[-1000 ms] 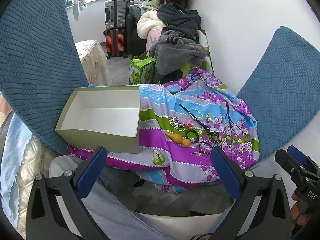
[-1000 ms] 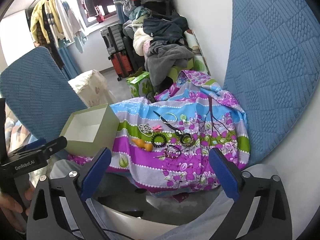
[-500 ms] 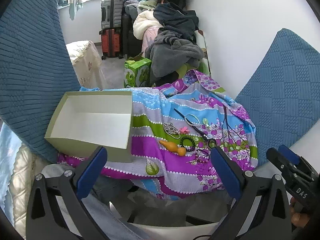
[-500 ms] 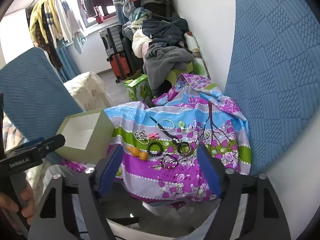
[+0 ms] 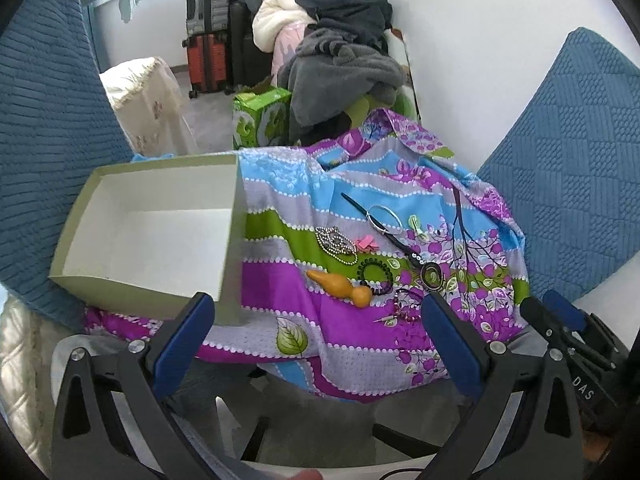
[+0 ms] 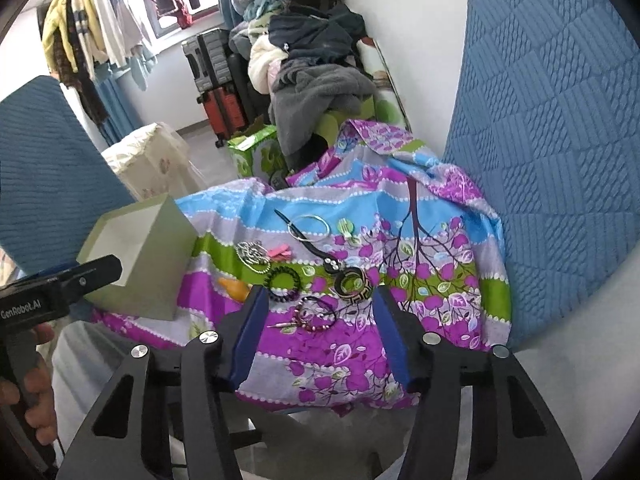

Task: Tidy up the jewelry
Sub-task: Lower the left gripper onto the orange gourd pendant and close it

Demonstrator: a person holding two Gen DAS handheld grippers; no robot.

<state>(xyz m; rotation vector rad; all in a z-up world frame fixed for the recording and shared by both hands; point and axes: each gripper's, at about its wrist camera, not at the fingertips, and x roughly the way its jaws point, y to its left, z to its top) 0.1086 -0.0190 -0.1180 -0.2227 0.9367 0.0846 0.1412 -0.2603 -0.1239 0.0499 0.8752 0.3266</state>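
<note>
Jewelry lies on a bright purple, blue and green cloth (image 5: 360, 332): a silver bangle (image 5: 385, 213), a beaded silver piece (image 5: 335, 243), a pink clip (image 5: 367, 243), a black coil band (image 5: 375, 271), an orange gourd charm (image 5: 340, 283), a black cord with round pendant (image 6: 353, 281), and a pink beaded bracelet (image 6: 316, 316). An open pale green box (image 5: 160, 232) with a white inside stands at the cloth's left. My left gripper (image 5: 316, 332) is open and empty, in front of the cloth's near edge. My right gripper (image 6: 318, 328) is open and empty, its fingers either side of the beaded bracelet, short of it.
Blue quilted cushions (image 5: 580, 184) stand left and right of the cloth. Behind it are a green carton (image 5: 260, 118), a heap of clothes (image 5: 340, 68) and suitcases (image 5: 208, 52). A white wall (image 5: 472, 40) runs along the right.
My right gripper's fingers have narrowed and moved forward toward the beaded bracelet. My left gripper has shifted a little closer to the cloth, still wide open.
</note>
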